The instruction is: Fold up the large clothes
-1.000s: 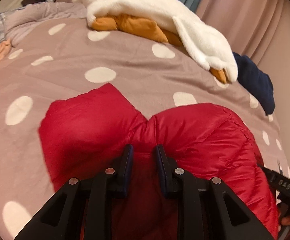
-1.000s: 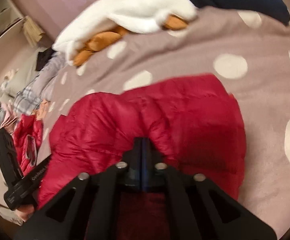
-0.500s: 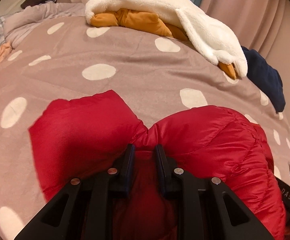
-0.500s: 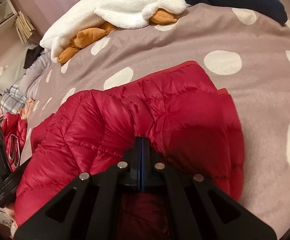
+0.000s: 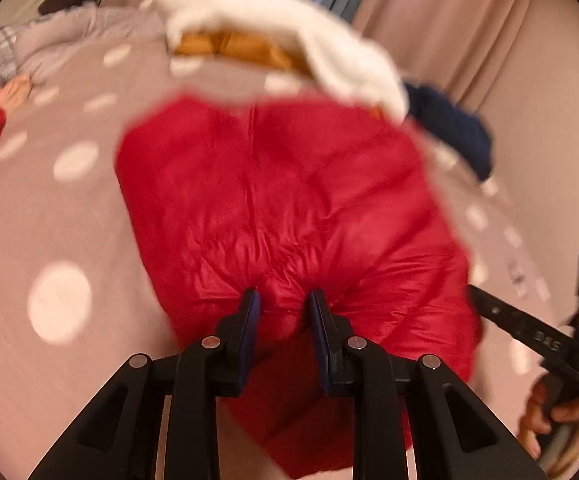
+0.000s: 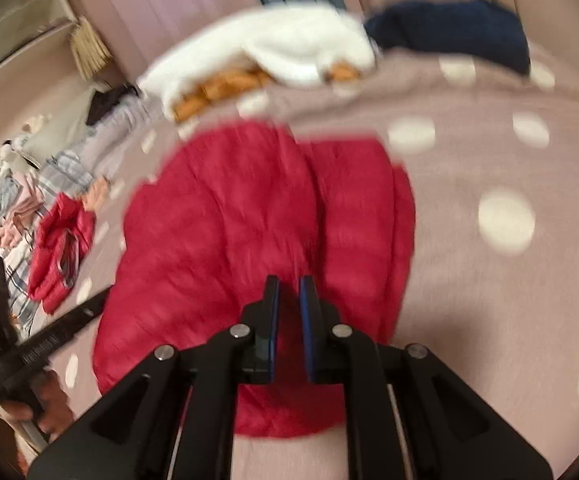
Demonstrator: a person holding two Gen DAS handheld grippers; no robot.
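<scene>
On the dotted bedspread (image 6: 489, 152), red puffer jacket (image 6: 249, 220) lies folded, rumpled.

Motion blur smears the red jacket's (image 5: 289, 200) quilting.

On the dotted bedspread (image 6: 469, 152): 2 red puffer jackets (image 6: 249, 232) (image 6: 59, 248), 1 white fleece (image 6: 289, 52), 1 navy garment (image 6: 461, 32); 2 grippers (image 5: 282, 304) (image 6: 288, 292)

red puffer jacket (image 5: 289, 200); mauve bedspread (image 6: 469, 280) (cream polka dots); white fleece (image 6: 289, 48); navy garment (image 6: 457, 32)
</scene>
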